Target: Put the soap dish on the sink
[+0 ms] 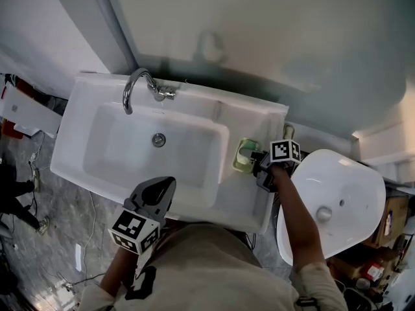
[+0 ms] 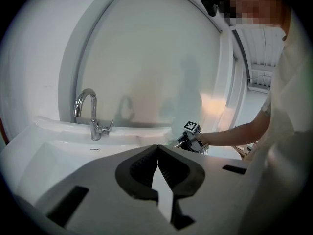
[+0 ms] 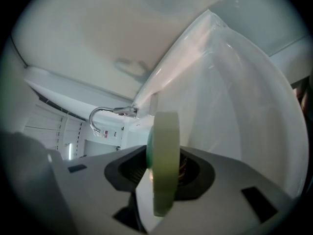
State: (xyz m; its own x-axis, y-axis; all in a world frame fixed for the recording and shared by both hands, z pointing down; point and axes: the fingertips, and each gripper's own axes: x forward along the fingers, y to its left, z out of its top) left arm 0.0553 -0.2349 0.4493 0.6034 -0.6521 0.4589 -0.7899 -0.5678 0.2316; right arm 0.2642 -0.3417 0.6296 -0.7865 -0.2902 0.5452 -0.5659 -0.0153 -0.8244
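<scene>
Right gripper (image 1: 259,164) pinches the soap dish (image 1: 245,155) by its edge, right of the tap (image 1: 139,86). I can't tell if it touches the sink (image 1: 259,118); letting go early could tip it.

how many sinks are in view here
2: a rectangular sink with a faucet at left, and an oval sink right of it. None looks hidden.

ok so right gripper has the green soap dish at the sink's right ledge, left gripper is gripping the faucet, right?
Left part is wrong. The left gripper grips nothing: jaws together, empty, well short of the faucet, per the left gripper view. The right gripper does have the green soap dish at the sink's right ledge.
</scene>
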